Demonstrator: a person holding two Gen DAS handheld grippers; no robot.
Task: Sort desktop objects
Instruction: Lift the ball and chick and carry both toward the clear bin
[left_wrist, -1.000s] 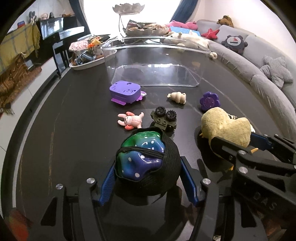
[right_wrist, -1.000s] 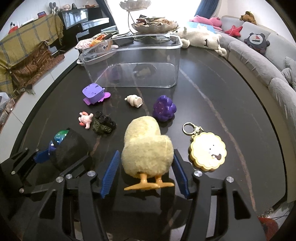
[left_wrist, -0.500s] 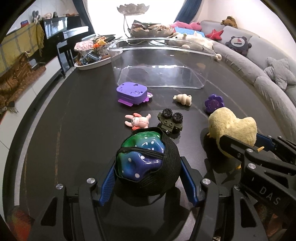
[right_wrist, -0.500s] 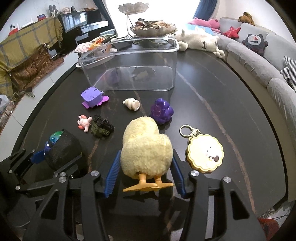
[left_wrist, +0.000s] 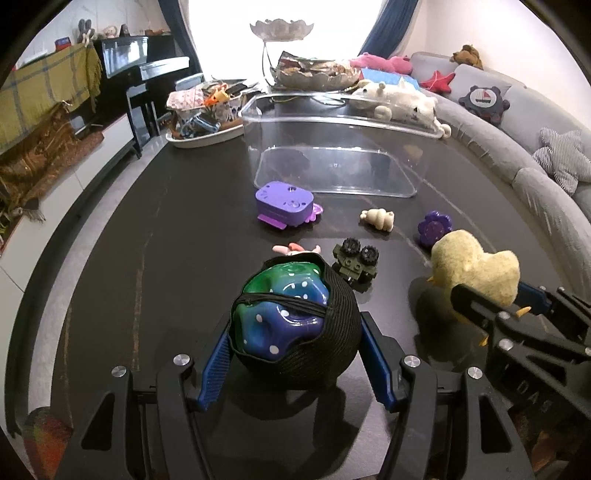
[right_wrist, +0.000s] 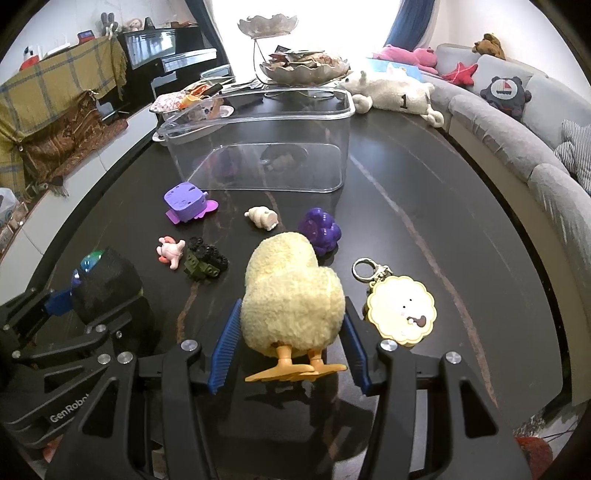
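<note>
Toy truck (left_wrist: 355, 262) just beyond netted ball (left_wrist: 293, 325)

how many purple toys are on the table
2: a boxy purple toy near the clear bin's left front corner, and a purple flower toy just beyond the plush chick. Others may be hidden.

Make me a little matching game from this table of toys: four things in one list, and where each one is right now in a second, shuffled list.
Things:
1. plush chick
2. ball in the black net
3. cookie keychain
4. clear plastic bin

Places:
A. standing beyond the row of small toys, with no toy put in it
B. between the left gripper's blue pads
C. lying on the table just right of the chick
D. between the right gripper's blue pads

Pairs: 1-D, 2-B, 3-C, 4-A
</note>
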